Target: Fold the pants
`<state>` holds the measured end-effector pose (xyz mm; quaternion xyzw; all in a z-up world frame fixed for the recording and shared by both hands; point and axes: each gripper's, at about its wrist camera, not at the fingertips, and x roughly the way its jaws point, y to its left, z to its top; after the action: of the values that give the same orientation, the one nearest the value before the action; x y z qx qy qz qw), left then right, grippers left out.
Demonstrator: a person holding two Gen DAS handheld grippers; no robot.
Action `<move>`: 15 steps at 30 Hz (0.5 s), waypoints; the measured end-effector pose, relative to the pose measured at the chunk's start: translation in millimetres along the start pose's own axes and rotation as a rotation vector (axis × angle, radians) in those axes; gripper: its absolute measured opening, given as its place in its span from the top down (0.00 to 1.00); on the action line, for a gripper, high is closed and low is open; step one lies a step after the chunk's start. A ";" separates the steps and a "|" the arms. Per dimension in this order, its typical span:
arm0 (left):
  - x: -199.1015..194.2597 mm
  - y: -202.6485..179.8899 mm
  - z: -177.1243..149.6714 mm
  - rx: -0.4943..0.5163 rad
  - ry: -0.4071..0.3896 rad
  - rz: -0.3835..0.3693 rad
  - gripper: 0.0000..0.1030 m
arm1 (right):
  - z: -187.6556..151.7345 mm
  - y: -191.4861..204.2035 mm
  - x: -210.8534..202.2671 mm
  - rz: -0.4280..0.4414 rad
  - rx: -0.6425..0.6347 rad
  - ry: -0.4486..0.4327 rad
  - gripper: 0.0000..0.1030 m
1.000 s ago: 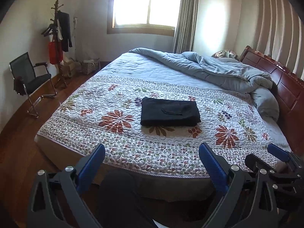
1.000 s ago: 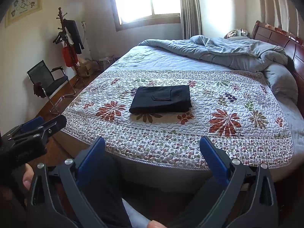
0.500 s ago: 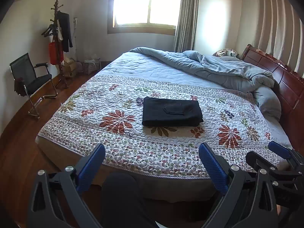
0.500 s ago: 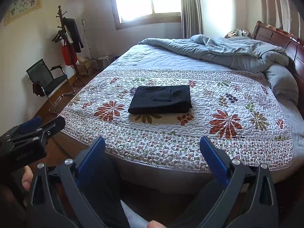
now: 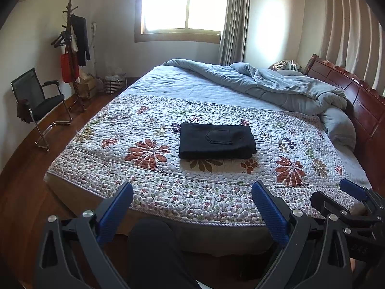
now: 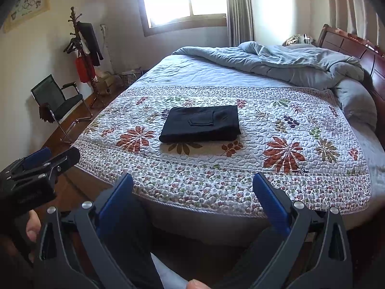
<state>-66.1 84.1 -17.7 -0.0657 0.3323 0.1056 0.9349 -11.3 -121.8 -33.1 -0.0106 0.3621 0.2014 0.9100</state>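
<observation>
No writing on the framed wall poster point(image 6: 26, 4) can be read. One pair of black pants point(image 5: 216, 141) lies folded into a rectangle on the floral quilt point(image 5: 149, 168), well back from the bed's near edge, bare quilt all around. Left gripper point(image 5: 192, 202) and right gripper point(image 6: 192, 192) both gape wide, empty, off the bed. One black chair point(image 5: 38, 101) and one coat rack point(image 5: 72, 48) stand at the left wall
</observation>
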 end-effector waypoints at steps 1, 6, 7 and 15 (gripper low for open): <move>-0.4 -0.4 -0.6 0.001 -0.001 0.000 0.04 | -0.2 -0.3 -0.2 0.000 0.001 0.000 0.04; -1.0 -0.8 -1.1 -0.004 0.004 0.001 0.04 | -1.0 -1.5 -1.4 0.000 0.003 -0.004 0.04; -1.3 -0.6 -1.6 -0.006 0.005 0.001 0.04 | -1.2 -1.9 -1.2 -0.001 0.003 -0.003 0.04; -5.7 0.0 -3.5 0.003 -0.002 0.013 0.04 | -2.7 -2.8 -3.0 -0.002 0.007 -0.005 0.04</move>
<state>-72.5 82.6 -16.8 -0.0622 0.3318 0.1111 0.9347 -14.0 -125.9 -33.5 -0.0074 0.3605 0.1994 0.9112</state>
